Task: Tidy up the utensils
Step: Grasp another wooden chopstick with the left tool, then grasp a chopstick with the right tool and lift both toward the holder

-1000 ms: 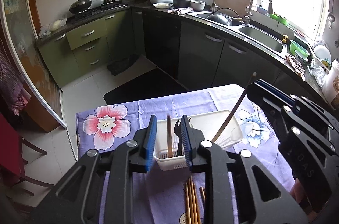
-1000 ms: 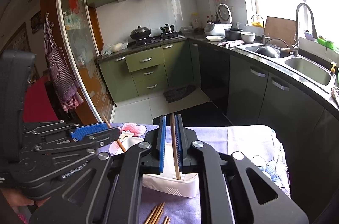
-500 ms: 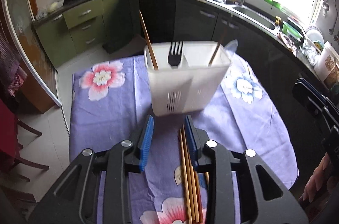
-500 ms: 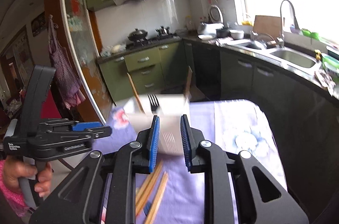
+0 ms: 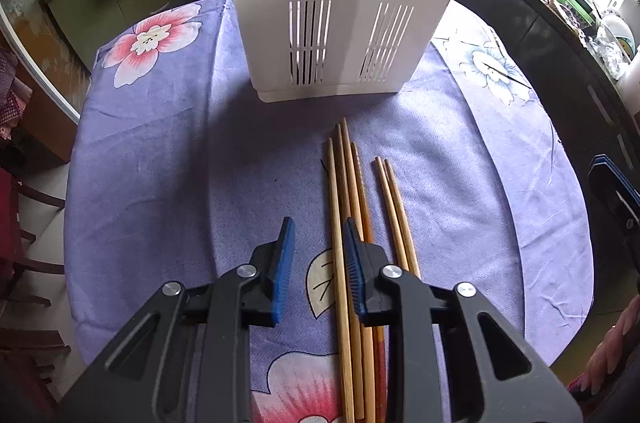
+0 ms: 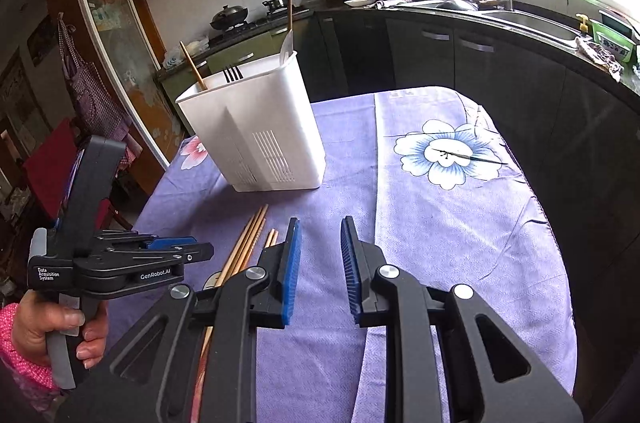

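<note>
a round bench [image 5: 168, 159] draped in a purple cloth with big printed flowers stands in a kitchen of green cabinets, with a stove and black pots along the back wall and a steel sink [image 6: 532, 19] under a bright window. the left gripper [image 5: 318, 263] tips steeply down over the cloth, gripped by a hand [image 6: 44, 327] in a pink sleeve at the lower left of the right wrist view; its blue fingers [image 5: 283, 263] are slightly apart and closing, with one pale chopstick lying between them on the cloth, not pinched. the right gripper [image 6: 318, 271] points forward at a shallower slant over bare cloth, its fingers [image 6: 291, 271] apart with nothing between them. a bundle of wooden chopsticks [image 5: 352, 223] lies flat on the cloth, just in front of a white slotted utensil holder [image 6: 256, 131] that stands upright near the bench's far edge. inside the holder are a black fork [image 6: 233, 74], a chopstick leaning left, and another stick rising beside a pale utensil on the right.
</note>
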Tool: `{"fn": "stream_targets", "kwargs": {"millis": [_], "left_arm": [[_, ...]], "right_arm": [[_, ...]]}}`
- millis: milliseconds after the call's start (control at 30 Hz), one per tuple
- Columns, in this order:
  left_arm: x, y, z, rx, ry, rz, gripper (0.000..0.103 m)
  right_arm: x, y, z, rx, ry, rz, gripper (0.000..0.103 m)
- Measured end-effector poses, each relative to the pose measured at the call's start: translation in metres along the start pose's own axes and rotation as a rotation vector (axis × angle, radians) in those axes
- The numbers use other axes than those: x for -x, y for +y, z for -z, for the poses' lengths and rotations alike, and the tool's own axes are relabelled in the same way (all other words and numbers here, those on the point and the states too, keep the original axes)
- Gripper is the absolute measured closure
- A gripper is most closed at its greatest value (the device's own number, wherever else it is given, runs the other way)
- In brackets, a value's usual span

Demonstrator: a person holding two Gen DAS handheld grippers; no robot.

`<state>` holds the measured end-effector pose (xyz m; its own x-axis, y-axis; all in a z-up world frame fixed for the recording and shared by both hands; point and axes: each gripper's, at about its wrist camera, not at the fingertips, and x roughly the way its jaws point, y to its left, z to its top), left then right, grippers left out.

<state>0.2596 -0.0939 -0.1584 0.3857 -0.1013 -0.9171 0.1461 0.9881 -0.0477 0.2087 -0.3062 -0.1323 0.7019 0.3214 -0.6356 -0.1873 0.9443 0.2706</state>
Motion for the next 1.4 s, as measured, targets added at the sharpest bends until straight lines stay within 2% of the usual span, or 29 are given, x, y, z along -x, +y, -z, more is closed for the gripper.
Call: {"fn": "stream_targets", "kwargs": {"millis": [67, 367, 700, 733, 800, 900, 1000, 1167, 1300, 1400], "left_arm": [[-0.005, -0.002, -0.001, -0.007, 0.012, -0.006, 0.081], [-0.025, -0.009, -0.004, -0.029, 0.059, -0.031, 0.083], [-0.032, -0.009, -0.005, -0.051, 0.063, -0.062, 0.083], [-0.033, -0.009, -0.004, -0.054, 0.063, -0.061, 0.084], [-0.033, -0.007, -0.005, -0.050, 0.066, -0.053, 0.095], [-0.031, 0.002, -0.004, -0.035, 0.065, -0.053, 0.096], [-0.021, 0.014, -0.002, -0.014, 0.035, -0.052, 0.097], [-0.010, 0.024, -0.003, 0.009, 0.015, -0.047, 0.097], [-0.007, 0.027, -0.001, 0.014, 0.012, -0.039, 0.097], [-0.008, 0.029, 0.000, 0.014, 0.015, -0.030, 0.097]], "right_arm": [[0.000, -0.003, -0.002, -0.008, -0.002, 0.003, 0.077], [0.000, -0.009, -0.007, -0.032, -0.003, 0.011, 0.077], [-0.007, -0.006, -0.005, -0.028, 0.018, 0.012, 0.077], [-0.010, -0.005, -0.004, -0.027, 0.023, 0.011, 0.077], [-0.013, -0.003, -0.002, -0.021, 0.029, 0.014, 0.077], [-0.021, 0.002, 0.003, 0.002, 0.037, 0.027, 0.077], [-0.039, 0.011, 0.009, 0.031, 0.076, 0.024, 0.077], [-0.080, 0.037, 0.017, 0.062, 0.188, -0.024, 0.077], [-0.105, 0.058, 0.020, 0.108, 0.235, 0.000, 0.077], [-0.119, 0.066, 0.026, 0.152, 0.255, 0.051, 0.077]]}}
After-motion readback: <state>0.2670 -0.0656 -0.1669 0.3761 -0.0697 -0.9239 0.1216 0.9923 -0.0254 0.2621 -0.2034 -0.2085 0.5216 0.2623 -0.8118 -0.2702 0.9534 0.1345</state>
